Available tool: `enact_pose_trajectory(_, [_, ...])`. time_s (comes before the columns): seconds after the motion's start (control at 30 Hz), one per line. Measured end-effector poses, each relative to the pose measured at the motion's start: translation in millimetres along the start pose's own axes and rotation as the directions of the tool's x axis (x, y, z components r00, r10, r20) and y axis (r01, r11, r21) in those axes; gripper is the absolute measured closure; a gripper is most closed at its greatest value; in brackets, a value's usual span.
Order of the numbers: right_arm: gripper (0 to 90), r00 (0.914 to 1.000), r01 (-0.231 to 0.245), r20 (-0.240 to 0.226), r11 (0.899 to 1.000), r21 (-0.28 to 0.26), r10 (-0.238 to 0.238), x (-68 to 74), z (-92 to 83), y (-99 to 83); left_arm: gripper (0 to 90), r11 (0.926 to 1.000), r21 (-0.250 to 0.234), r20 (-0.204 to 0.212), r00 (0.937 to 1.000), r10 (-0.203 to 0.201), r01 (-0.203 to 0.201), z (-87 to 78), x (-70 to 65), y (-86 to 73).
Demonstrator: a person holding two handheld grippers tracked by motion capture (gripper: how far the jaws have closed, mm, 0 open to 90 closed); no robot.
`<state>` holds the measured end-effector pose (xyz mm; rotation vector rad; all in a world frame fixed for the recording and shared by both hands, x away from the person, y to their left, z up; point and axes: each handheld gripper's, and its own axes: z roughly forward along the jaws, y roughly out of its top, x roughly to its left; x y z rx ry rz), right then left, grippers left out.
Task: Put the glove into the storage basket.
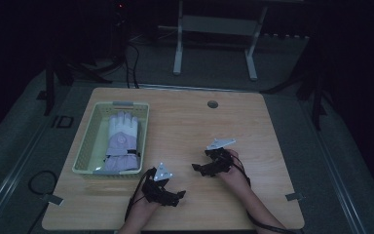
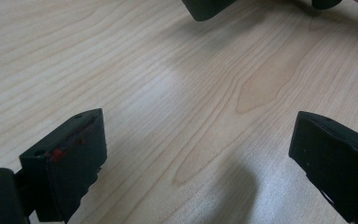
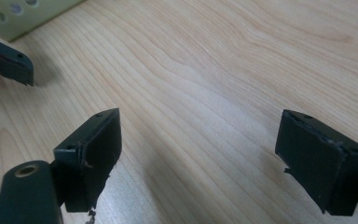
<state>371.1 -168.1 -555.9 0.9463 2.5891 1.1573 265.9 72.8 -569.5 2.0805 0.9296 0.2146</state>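
Note:
A white and lilac glove point(image 1: 121, 141) lies lengthwise in a pale green perforated basket point(image 1: 84, 151) on the left part of the wooden table point(image 1: 185, 122). My left gripper point(image 1: 177, 196) rests low on the table near the front edge, right of the basket, jaws wide apart over bare wood point(image 2: 196, 144). My right gripper point(image 1: 197, 168) sits a little farther back and to the right, pointing left, also open with nothing between its jaws point(image 3: 198, 144). The two grippers face each other a short way apart.
A round cable hole point(image 1: 213, 104) lies near the table's far edge. A corner of the basket point(image 3: 23, 16) shows in the right gripper view. Beyond the table stands a white metal frame point(image 1: 214, 34), with dark stands and cables on the floor.

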Motion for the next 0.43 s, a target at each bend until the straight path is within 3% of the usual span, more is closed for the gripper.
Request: enact_pose_trajectory(0.43, [14.2, 1.0000, -0.003, 0.009, 1.000, -0.002, 0.003, -3.1, 2.0, -3.3, 3.7, 0.9998, -0.015, -0.009, 0.9999, 0.011, -0.011, 1.5, -2.8, -2.2])
